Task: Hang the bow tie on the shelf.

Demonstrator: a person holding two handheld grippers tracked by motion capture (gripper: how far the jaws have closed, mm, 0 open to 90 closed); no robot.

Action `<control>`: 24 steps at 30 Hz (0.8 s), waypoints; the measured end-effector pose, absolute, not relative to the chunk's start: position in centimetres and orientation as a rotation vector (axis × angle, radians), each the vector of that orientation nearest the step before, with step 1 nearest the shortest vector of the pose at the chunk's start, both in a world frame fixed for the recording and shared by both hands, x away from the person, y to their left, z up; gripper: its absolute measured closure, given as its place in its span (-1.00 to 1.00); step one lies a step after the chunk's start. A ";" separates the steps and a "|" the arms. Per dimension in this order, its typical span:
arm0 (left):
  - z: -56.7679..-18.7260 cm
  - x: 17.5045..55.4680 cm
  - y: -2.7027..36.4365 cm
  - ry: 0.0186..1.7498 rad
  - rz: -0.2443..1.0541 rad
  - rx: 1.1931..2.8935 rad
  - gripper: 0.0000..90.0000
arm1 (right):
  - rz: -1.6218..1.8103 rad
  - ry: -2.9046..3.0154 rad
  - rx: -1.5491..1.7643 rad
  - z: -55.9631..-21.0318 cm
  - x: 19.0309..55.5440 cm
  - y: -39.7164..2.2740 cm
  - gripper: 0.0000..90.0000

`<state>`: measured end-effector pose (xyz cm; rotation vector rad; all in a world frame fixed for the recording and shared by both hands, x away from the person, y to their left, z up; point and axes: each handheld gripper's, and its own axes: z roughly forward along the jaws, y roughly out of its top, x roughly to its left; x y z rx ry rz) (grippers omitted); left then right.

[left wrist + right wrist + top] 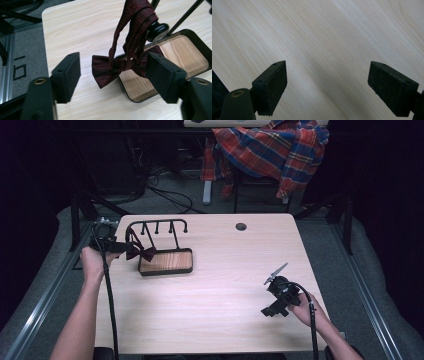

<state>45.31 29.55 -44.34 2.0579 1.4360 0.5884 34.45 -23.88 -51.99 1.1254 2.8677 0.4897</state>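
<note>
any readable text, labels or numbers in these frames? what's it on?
Black marks on the grey floor left of the table, in the left gripper view: cut off and sideways, not readable.
No legible text on the bow tie, the rack's wooden tray, the plaid shirt or either hand-held gripper.

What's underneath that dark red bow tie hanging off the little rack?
Under the bow tie you see bare table and the rim of the rack's wooden tray. The tray corner directly behind the bow is covered.
</note>
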 end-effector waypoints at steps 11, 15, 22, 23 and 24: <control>-43.1 43.9 29.2 1.440 0.593 2.061 -0.66 | 0.488 2.869 1.106 -51.9 34.3 -23.8 -0.65; -42.9 43.2 29.1 1.450 0.591 2.055 -0.71 | 0.495 2.873 1.108 -51.9 34.3 -23.8 -0.65; -43.1 42.3 28.8 1.458 0.610 2.063 -0.78 | 0.485 2.880 1.099 -51.9 34.3 -23.8 -0.65; -43.2 42.2 28.8 1.465 0.608 2.053 -0.81 | 0.490 2.881 1.103 -51.9 34.3 -23.8 -0.65; -43.3 42.0 28.8 1.475 0.603 2.049 -0.85 | 0.487 2.883 1.104 -52.0 34.3 -23.8 -0.65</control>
